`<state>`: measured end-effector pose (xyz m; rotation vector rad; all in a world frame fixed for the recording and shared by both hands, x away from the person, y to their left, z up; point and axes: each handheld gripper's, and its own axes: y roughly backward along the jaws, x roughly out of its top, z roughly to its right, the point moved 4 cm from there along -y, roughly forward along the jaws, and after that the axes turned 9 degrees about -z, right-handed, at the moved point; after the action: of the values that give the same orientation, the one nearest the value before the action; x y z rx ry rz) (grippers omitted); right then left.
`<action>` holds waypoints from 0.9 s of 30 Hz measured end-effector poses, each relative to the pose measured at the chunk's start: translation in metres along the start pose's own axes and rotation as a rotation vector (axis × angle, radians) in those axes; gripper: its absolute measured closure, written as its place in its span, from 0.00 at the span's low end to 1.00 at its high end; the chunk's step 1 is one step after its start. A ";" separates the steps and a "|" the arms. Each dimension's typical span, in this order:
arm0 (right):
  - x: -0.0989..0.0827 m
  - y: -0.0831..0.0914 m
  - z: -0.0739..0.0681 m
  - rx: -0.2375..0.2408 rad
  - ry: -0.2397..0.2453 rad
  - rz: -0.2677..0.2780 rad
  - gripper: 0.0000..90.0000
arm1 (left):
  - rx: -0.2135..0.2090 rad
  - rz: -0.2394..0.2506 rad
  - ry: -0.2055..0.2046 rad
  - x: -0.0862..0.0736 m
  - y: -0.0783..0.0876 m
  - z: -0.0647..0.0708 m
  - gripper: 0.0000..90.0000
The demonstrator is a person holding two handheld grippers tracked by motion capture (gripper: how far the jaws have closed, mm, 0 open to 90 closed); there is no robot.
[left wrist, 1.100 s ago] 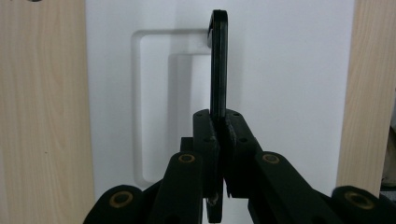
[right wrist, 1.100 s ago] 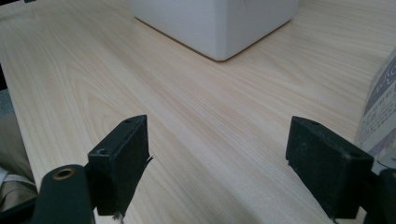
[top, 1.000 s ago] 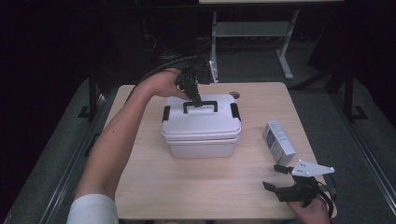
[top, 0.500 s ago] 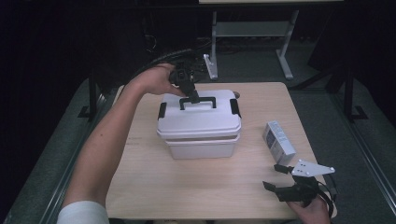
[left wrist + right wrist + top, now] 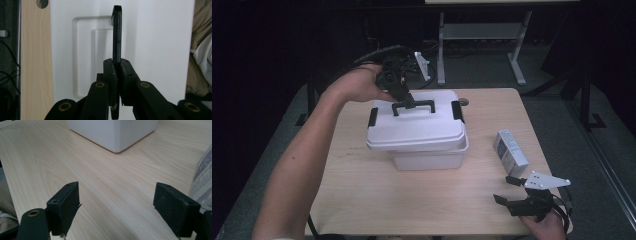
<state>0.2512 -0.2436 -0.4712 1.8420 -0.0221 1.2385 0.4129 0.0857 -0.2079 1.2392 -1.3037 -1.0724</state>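
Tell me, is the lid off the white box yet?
Nearly. Done: the left gripper is shut on the lid's black handle. In hand: the lid sits skewed over the white box, seemingly lifted off it. Left: carrying the lid away. The right gripper waits open near the small carton, which is untouched.

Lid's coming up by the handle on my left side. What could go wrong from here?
The left gripper pinches only the thin black handle, so the lid may swing or slip. It sits tilted over the white box and could drag it. The small carton lies near the open right gripper.
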 end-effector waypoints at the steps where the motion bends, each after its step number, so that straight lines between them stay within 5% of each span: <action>1: 0.000 0.000 0.000 0.000 0.000 0.000 0.23 | 0.000 0.000 0.000 0.000 0.000 0.000 0.94; 8: 0.000 0.000 0.000 -0.003 -0.005 -0.003 0.23 | 0.020 0.010 0.043 -0.026 0.016 0.009 0.94; 27: 0.000 0.000 -0.001 -0.013 -0.001 0.000 0.22 | 0.033 -0.001 0.150 -0.091 0.014 0.023 0.94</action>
<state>0.2506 -0.2432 -0.4707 1.8314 -0.0309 1.2352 0.3866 0.1770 -0.2042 1.3193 -1.2098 -0.9429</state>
